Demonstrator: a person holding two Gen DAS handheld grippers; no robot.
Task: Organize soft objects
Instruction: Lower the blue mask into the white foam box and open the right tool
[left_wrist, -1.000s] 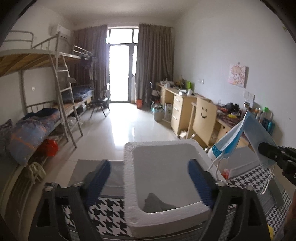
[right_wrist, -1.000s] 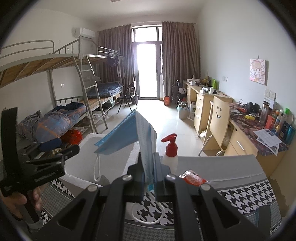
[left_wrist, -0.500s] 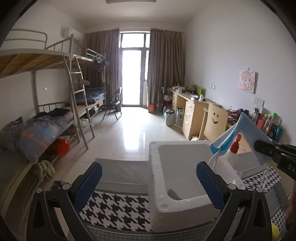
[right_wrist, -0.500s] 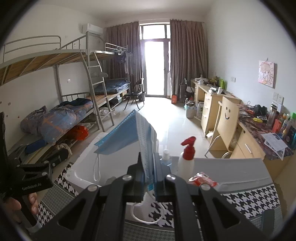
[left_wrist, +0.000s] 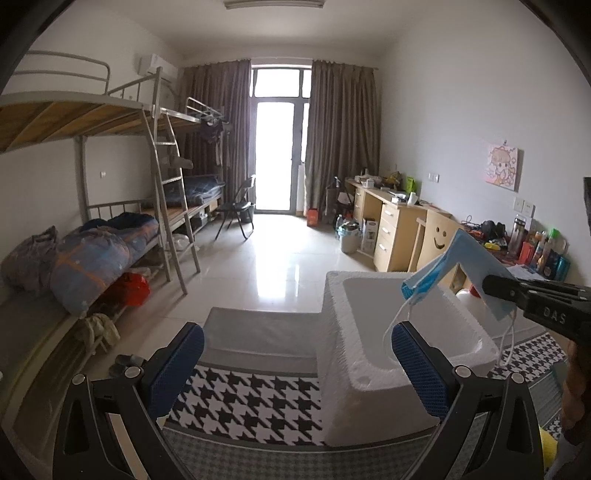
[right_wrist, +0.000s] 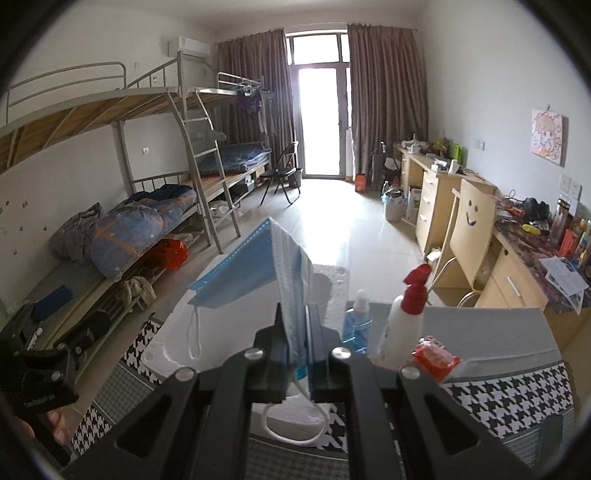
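the right hand-held gripper (right_wrist: 295, 354), low in the middle of the right wrist view, is pressed together on a blue mask (right_wrist: 266, 273), pinching its folded edge; the mask stands up above the white foam box (right_wrist: 332, 291) and its ear loops dangle. the left hand-held gripper (left_wrist: 295, 365) is spread wide, its jaws having just been opening, with nothing between them; its right blue pad (left_wrist: 417, 365) overlaps the box at lower right. the right gripper's side reads "das", seen at the right edge of the left wrist view. bottle labels are unreadable.
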